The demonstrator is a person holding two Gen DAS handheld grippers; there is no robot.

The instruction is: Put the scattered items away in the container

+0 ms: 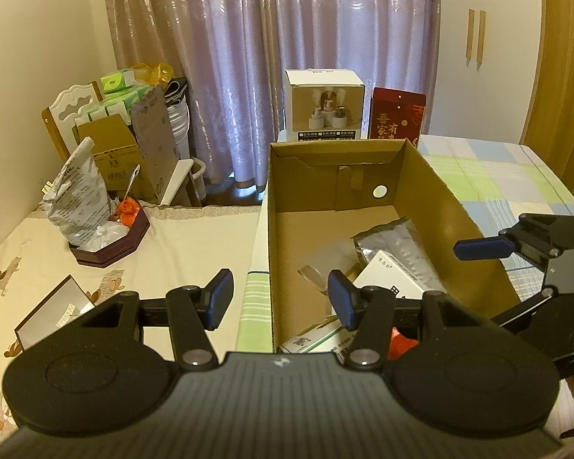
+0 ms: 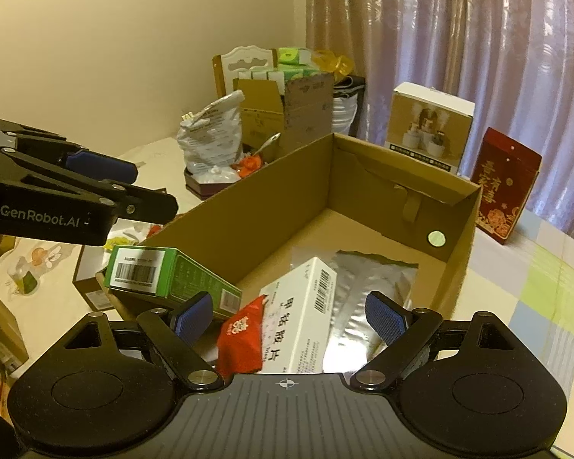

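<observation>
Now both claws gape with nothing between their pads: the left gripper (image 1: 280, 298) over the near left edge of the cardboard box (image 2: 271, 191), the right gripper (image 2: 289, 315) above its near end. Inside lie a white carton (image 2: 306, 317), red packet (image 2: 239, 338), foil pouch (image 2: 367, 298); a green carton (image 2: 172, 275) apparently leans on the rim.
</observation>
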